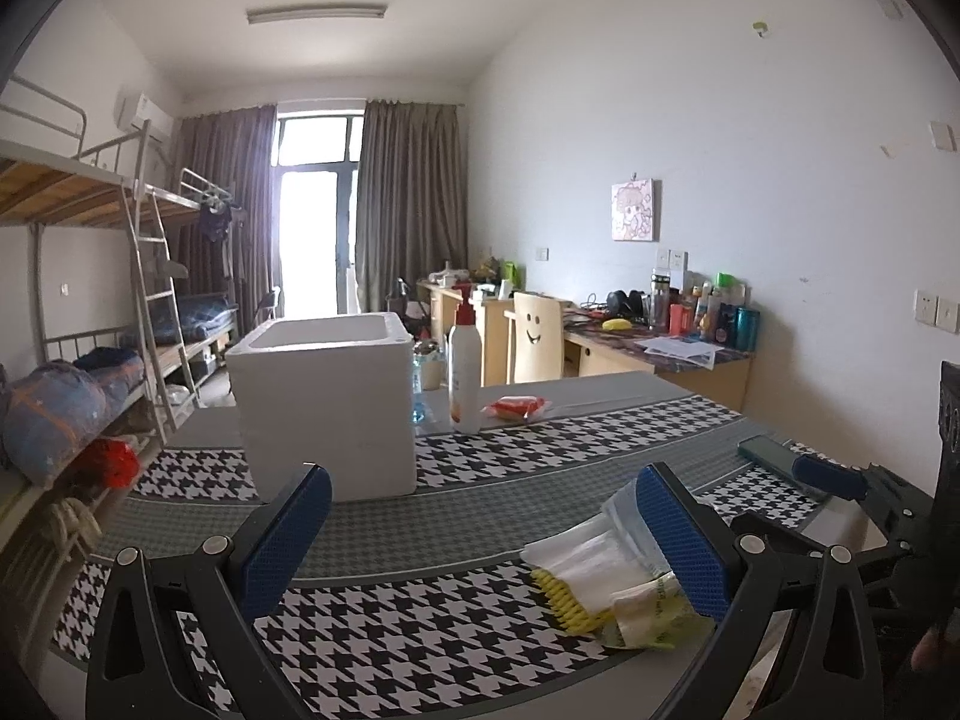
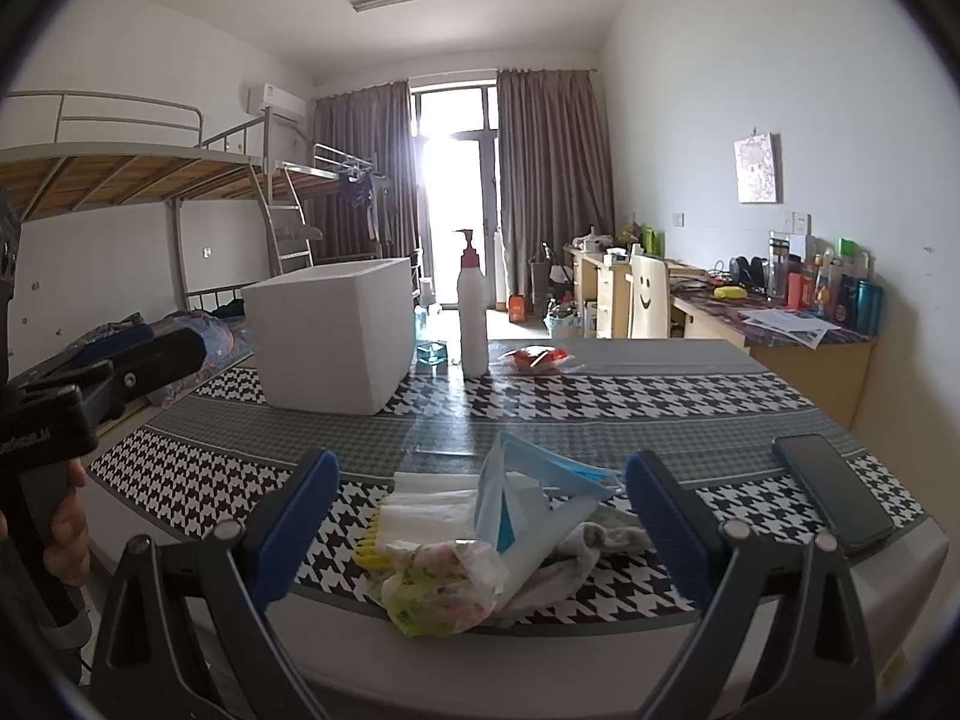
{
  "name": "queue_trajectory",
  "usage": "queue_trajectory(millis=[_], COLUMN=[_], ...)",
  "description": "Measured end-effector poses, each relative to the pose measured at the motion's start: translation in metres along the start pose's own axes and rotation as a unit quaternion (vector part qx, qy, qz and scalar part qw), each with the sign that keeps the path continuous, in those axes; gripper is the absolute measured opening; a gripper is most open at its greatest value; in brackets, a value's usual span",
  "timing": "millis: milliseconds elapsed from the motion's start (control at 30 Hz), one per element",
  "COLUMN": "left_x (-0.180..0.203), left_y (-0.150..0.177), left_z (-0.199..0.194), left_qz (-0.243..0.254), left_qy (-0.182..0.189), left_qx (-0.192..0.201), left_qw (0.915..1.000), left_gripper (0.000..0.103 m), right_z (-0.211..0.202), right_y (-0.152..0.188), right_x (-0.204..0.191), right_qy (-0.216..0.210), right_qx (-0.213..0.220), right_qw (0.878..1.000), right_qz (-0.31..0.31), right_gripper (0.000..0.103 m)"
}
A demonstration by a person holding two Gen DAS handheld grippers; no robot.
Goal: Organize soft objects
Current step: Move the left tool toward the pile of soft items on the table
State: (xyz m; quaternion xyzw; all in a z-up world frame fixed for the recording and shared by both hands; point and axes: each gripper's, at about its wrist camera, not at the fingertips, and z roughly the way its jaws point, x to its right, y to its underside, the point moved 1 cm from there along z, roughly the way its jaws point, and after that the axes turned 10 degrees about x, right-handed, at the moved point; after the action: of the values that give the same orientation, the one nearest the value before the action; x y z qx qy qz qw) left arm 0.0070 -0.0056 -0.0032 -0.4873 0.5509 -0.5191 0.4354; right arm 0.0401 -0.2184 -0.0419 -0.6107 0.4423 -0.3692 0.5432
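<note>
A pile of soft things lies near the table's front edge. In the right wrist view it holds a blue face mask (image 2: 528,492), a floral tissue packet (image 2: 444,588), white tissue in clear plastic (image 2: 426,504), a yellow bristly item (image 2: 369,549) and a grey cloth (image 2: 594,540). My right gripper (image 2: 483,528) is open, its blue pads on either side of the pile. My left gripper (image 1: 480,540) is open over the tablecloth. Its right pad (image 1: 678,540) sits against the plastic bag (image 1: 594,552) and tissue packet (image 1: 648,612). A white foam box (image 1: 327,402) stands open-topped further back.
A pump bottle (image 1: 465,372) and a red packet (image 1: 516,407) sit beside the box. A dark phone (image 2: 831,492) lies at the table's right edge. The houndstooth tablecloth (image 1: 420,648) covers the table. Bunk beds stand left, desks along the right wall.
</note>
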Motion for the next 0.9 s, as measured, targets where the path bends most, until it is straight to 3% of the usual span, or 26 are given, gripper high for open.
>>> queue_trajectory(millis=[900], left_x=[0.007], left_y=[-0.005], left_z=[0.013], left_qz=[-0.004], left_qy=[0.017], left_qx=[-0.012], left_qw=[0.9998], left_gripper=[0.102], right_z=[-0.003], right_y=[-0.010], right_x=[0.012], right_qy=[0.020], right_qx=[0.007], right_qw=[1.000], right_qz=[-0.003], right_gripper=[0.098])
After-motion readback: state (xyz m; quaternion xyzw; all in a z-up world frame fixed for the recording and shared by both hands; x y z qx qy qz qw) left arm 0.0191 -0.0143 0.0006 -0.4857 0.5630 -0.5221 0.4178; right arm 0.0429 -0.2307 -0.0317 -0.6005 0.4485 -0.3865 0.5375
